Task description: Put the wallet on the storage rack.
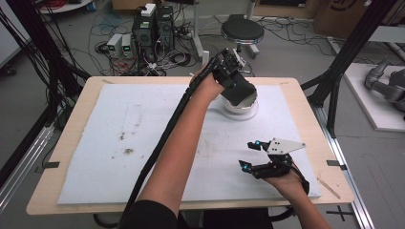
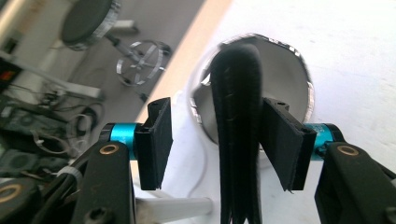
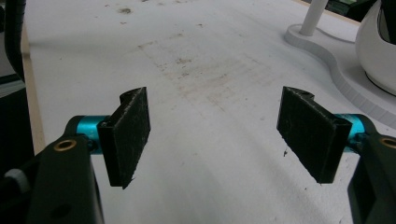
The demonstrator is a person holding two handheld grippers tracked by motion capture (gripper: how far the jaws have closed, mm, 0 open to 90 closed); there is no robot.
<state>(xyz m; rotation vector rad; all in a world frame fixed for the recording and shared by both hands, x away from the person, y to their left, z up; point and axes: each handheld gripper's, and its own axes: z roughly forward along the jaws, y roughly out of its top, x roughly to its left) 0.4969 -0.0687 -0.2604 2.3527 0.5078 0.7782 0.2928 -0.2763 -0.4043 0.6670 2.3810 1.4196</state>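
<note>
- One black pad [image 2: 236, 126] is in play: a flat, dark piece made of thin stacked layers, seen edge-on in the left gripper view, with a rounded top and fine ribbing along its edge.
- In the high view the pad [image 1: 240, 90] looks like a dark, matte slab that stands tilted in the bowl, its upper part above the rim.
- One bowl [image 1: 248, 106], white outside, stands on the far right part of the tabletop; in the left gripper view its inside [image 2: 285, 70] looks grey and shiny, with a round rim.
- The bowl rests on one flat white base [image 3: 327, 60] with a wavy edge; a thin white post [image 3: 314, 16] rises from that base.
- Two grippers are at work, one in each hand.
- The left gripper [image 2: 217, 140] hangs over the bowl with the pad between its fingers; they stand part-open, the left finger [image 2: 154, 140] clearly off the pad, the right finger [image 2: 285, 140] just beside it, and whether it touches I cannot tell.
- The right gripper [image 3: 215, 135] hovers low at the near right of the tabletop, its fingers wide apart with nothing between them.
- One white mat [image 1: 143, 143] covers the tabletop [image 1: 76, 114], with a few brown stains.
- On the floor behind: one stool [image 1: 242, 31].
</note>
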